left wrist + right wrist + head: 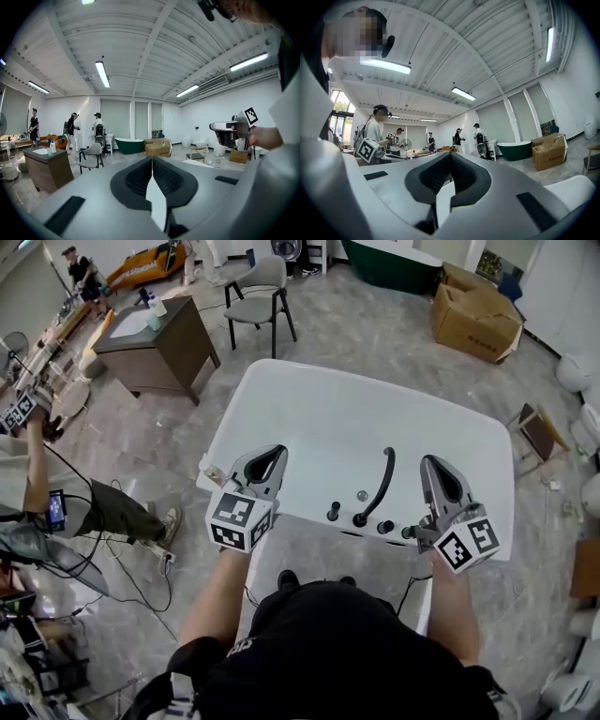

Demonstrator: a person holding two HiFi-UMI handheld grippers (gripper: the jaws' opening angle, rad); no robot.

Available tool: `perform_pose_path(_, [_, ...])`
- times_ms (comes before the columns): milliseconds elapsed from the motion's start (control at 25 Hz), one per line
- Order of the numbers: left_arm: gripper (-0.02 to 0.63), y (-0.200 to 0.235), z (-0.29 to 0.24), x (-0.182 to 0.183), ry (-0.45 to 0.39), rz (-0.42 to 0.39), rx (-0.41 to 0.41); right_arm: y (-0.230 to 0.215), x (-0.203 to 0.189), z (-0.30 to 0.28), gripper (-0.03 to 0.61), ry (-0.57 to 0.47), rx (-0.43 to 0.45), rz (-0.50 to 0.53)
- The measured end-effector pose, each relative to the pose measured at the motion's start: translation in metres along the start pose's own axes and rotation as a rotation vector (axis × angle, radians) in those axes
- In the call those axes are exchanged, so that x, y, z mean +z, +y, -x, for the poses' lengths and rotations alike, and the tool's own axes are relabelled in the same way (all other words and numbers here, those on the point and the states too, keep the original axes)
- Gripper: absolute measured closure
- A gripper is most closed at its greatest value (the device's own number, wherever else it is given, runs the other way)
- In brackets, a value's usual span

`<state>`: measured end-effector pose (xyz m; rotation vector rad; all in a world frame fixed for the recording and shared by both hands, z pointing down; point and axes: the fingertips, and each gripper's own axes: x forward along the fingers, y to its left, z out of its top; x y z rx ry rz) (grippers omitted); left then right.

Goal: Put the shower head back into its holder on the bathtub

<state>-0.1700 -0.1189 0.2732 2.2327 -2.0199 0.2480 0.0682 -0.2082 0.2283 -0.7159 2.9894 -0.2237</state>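
The black shower head [380, 486] lies along the near rim of the white bathtub [309, 409], its lower end seated in the holder between two black knobs [333, 512]. My left gripper [270, 456] hangs shut and empty above the rim, left of the shower head. Right of the shower head my right gripper [432, 463] is also shut on nothing. In the left gripper view the jaws [152, 161] meet with nothing between them, facing the room. The right gripper view shows the same, jaws [450, 157] closed and pointing level across the room.
A brown cabinet [155, 343] and a grey chair [261, 292] stand beyond the tub. Cardboard boxes [473, 315] sit at the back right. A seated person [103, 507] with another gripper is at the left, with cables on the floor.
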Motion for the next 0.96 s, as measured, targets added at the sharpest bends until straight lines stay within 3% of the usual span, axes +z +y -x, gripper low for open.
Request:
perform_pose_path(200, [0.569,0.009,0.010,0.027,-0.088,0.047,-0.026,0.012,0.013,-0.007,0.568,-0.017,-0.015,0.017])
perform_pose_path(280, [0.394,0.011,0.009,0.028,-0.086,0.069,-0.028,0.015,0.011,-0.009,0.568,-0.017,-0.010,0.009])
perform_pose_path(400, [0.346,0.009,0.007,0.021,-0.062,0.068,-0.037,0.019,0.003,-0.010,0.568,-0.010,-0.001,-0.010])
perform_pose_path(960, [0.313,-0.005,0.021,0.020,-0.044,0.033,-0.014,0.034,0.004,0.001,0.568,-0.012,0.027,-0.028])
